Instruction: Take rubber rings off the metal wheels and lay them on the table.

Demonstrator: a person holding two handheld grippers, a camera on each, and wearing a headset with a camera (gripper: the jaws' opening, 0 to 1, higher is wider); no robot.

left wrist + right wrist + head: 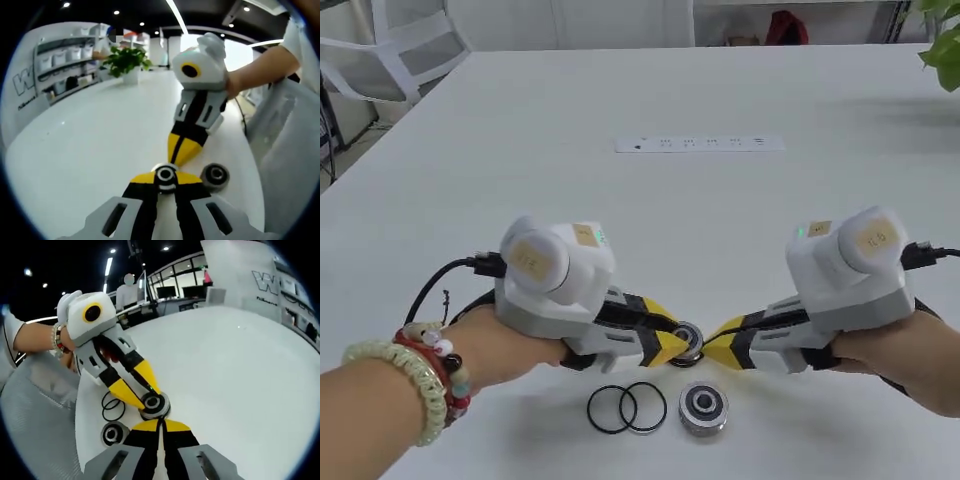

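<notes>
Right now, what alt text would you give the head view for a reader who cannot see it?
Two hand-held tools, the left tongs and right tongs, meet tip to tip at a metal wheel over a white table. Nearer the camera lie two black rubber rings, overlapping, beside a second wheel.

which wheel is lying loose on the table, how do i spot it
On the white table, look just nearer than the tips of the left gripper and right gripper. The loose wheel lies flat right of two overlapping black rubber rings; unlike the other wheel, no gripper touches it.
</notes>
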